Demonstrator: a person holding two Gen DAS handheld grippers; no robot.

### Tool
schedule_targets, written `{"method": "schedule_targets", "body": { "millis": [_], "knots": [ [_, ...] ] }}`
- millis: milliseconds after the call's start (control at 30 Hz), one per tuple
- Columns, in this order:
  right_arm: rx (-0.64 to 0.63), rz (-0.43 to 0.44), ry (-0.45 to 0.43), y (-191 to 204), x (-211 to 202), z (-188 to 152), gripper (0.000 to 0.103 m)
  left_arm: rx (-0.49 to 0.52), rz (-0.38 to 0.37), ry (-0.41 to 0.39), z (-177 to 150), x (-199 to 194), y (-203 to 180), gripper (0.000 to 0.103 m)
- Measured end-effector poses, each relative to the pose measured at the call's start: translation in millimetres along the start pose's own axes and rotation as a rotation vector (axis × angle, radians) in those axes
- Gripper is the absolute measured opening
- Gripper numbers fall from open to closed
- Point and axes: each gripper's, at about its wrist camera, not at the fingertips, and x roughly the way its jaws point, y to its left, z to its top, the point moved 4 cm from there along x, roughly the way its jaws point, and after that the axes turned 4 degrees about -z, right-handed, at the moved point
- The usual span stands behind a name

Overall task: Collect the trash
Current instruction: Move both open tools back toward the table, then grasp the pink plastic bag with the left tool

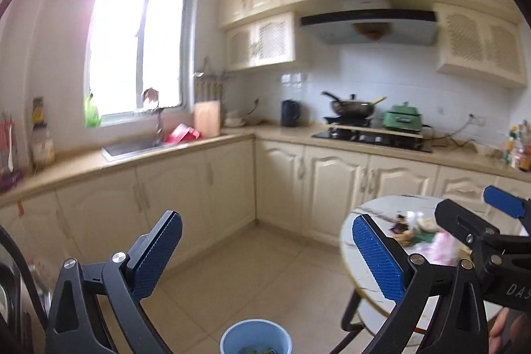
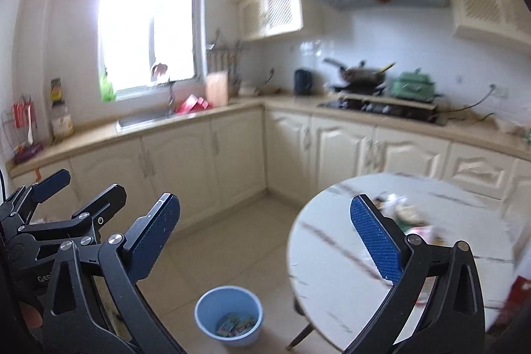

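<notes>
With both jaws spread wide and empty, the left hand-held gripper (image 1: 267,249) and right hand-held gripper (image 2: 265,231) hover above the blue bin (image 2: 228,316), facing wrappers (image 2: 410,218) littering the round worktop (image 2: 332,254).

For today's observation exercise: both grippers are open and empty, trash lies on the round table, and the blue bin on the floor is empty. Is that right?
One detail is wrong: the blue bin is not empty. The right wrist view shows a few wrappers in its bottom. The rest holds: left gripper and right gripper open and empty, trash on the round table.
</notes>
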Motion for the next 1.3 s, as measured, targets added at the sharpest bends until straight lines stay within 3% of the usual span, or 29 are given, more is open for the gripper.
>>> {"method": "schedule_targets", "body": {
  "millis": [167, 300, 533, 867, 1167, 1300],
  "knots": [
    [0.052, -0.078, -0.063, -36, -58, 7, 0.103, 0.038, -0.073, -0.076, -28, -44, -15, 0.102],
    [0.071, -0.152, -0.108, -65, -89, 14, 0.103, 0.055, -0.089, -0.133, -47, -62, -6, 0.102],
    [0.13, -0.229, -0.142, -116, -117, 14, 0.103, 0.087, -0.131, -0.141, -66, -49, -31, 0.102],
    [0.2, -0.325, -0.097, -182, -109, -13, 0.103, 0.098, -0.185, -0.069, -46, 27, -59, 0.102],
    [0.275, -0.405, 0.023, -246, -72, -52, 0.103, 0.111, -0.202, 0.088, -19, 134, -100, 0.102],
    [0.309, -0.43, 0.091, -272, -52, -73, 0.103, 0.112, -0.249, 0.186, -8, 190, -123, 0.102]
  ]
}}
